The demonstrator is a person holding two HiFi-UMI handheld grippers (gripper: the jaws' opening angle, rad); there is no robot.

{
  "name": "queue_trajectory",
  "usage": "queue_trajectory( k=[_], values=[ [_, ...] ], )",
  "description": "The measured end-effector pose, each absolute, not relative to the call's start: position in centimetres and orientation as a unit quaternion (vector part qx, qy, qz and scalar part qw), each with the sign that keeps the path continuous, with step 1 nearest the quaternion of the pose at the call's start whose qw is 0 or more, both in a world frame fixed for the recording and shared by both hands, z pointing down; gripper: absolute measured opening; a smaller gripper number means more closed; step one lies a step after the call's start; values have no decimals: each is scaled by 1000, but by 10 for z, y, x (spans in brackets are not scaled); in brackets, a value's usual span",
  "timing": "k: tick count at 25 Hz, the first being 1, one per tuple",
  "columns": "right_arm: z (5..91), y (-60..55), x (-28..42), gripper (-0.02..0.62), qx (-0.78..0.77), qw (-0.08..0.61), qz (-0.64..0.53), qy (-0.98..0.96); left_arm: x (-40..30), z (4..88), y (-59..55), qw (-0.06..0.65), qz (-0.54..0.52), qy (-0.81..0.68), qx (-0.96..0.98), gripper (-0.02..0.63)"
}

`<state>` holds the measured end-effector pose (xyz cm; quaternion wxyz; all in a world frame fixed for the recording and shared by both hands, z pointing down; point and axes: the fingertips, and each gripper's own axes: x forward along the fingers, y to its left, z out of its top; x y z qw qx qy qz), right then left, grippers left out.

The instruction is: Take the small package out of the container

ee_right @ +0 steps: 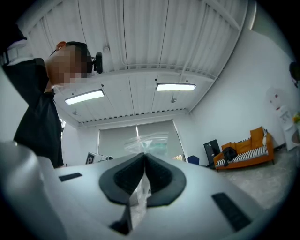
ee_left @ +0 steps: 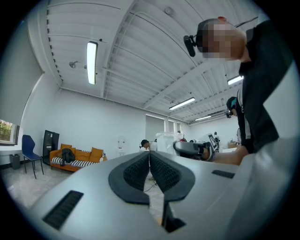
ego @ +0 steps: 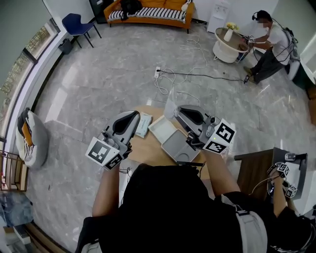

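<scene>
My right gripper (ego: 180, 109) is raised above the small round wooden table (ego: 148, 150) and is shut on a clear plastic small package (ego: 170, 105). In the right gripper view the package (ee_right: 147, 143) sticks out past the closed fingertips of that gripper (ee_right: 144, 155), and its film runs down between the pads. Just below stands an open white container (ego: 162, 127), and a grey tray (ego: 178, 146) is beside it. My left gripper (ego: 134, 115) hovers left of the container, shut with nothing in it. In its own view the left gripper (ee_left: 149, 153) has its pads pressed together.
A flat white-and-teal packet (ego: 144, 124) lies on the table left of the container. A dark side table (ego: 256, 170) stands at the right. White cables (ego: 165, 81) trail over the marble floor beyond. Another person (ego: 269, 44) works at a far table. An orange sofa (ego: 148, 12) lines the back wall.
</scene>
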<state>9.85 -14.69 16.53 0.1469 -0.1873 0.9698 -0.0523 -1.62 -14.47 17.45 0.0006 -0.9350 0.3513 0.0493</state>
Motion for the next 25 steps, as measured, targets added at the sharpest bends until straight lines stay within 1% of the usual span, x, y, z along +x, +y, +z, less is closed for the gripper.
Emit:
queue_trajectory(
  k=[5,10,25],
  values=[
    [170,-141,100,17,-185,150,-61,969,-3,172,-139,-3,64,333,-941,18],
    [172,-142,98,17,-184,148,-69,969,-6,186,-144,-12,34,342,-939,18],
    [191,-132,78,17,-154,136,-81,975,-10,215,-132,-42,28,347,-937,18]
  ],
)
